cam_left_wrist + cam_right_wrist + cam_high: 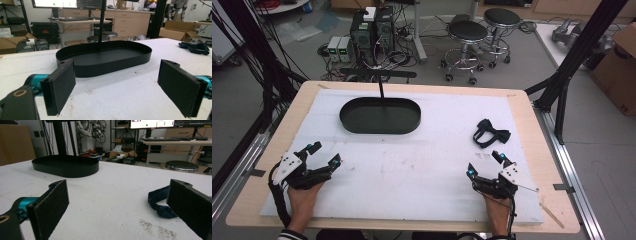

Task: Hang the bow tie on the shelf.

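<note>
A dark blue bow tie [491, 134] lies on the white mat at the right, just beyond my right gripper [485, 165]. In the right gripper view the bow tie [158, 201] sits partly behind the right-hand pad [190, 206], with nothing between the wide-apart jaws of the right gripper [120, 207]. A black oval tray [380, 115] stands empty at the back centre-left. My left gripper [325, 153] rests open near the front left, facing the tray [105, 58]; the gap of the left gripper [117, 85] holds nothing.
A thin black post [381, 91] rises from the tray's far side. The white mat [412, 165] covers most of the wooden table [532, 125]. Stools [467, 37], computers and cables stand on the floor beyond the far edge.
</note>
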`<control>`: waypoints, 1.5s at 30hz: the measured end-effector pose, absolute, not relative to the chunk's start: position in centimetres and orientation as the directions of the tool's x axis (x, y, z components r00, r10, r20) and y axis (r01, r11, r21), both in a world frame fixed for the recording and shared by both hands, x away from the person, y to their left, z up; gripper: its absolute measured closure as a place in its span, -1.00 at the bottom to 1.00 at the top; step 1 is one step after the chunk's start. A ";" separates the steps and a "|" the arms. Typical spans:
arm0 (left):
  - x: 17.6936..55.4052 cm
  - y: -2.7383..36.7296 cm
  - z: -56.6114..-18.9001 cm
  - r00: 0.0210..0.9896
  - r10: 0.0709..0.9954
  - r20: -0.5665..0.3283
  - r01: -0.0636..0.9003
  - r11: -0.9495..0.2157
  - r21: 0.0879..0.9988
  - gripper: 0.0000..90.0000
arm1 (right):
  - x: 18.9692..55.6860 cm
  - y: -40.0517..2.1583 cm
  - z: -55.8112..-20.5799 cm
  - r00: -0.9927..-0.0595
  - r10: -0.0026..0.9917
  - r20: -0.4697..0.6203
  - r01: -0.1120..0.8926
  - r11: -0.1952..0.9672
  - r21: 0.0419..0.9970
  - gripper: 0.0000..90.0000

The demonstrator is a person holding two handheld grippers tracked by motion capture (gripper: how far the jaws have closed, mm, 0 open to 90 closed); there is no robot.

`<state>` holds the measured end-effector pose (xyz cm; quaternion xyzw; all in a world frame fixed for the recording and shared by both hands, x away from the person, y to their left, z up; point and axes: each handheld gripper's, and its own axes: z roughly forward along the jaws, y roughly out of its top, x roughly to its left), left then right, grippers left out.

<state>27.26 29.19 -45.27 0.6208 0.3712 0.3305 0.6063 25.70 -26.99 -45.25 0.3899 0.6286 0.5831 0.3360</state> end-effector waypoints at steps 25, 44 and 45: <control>27.3 29.2 -45.3 0.506 0.862 -0.043 0.058 0.016 0.998 -0.66 | 27.1 -27.3 -43.0 -0.499 0.867 0.018 0.179 0.083 0.980 -0.93; 27.3 29.2 -45.3 0.507 0.861 -0.038 0.058 0.010 0.998 -0.66 | 32.0 -30.4 -37.5 -0.538 0.840 -0.068 0.281 0.255 0.925 -0.93; 27.3 29.2 -45.3 0.506 0.862 -0.038 0.057 0.010 0.998 -0.66 | 32.3 -30.6 -37.4 -0.540 0.839 -0.072 0.289 0.265 0.920 -0.93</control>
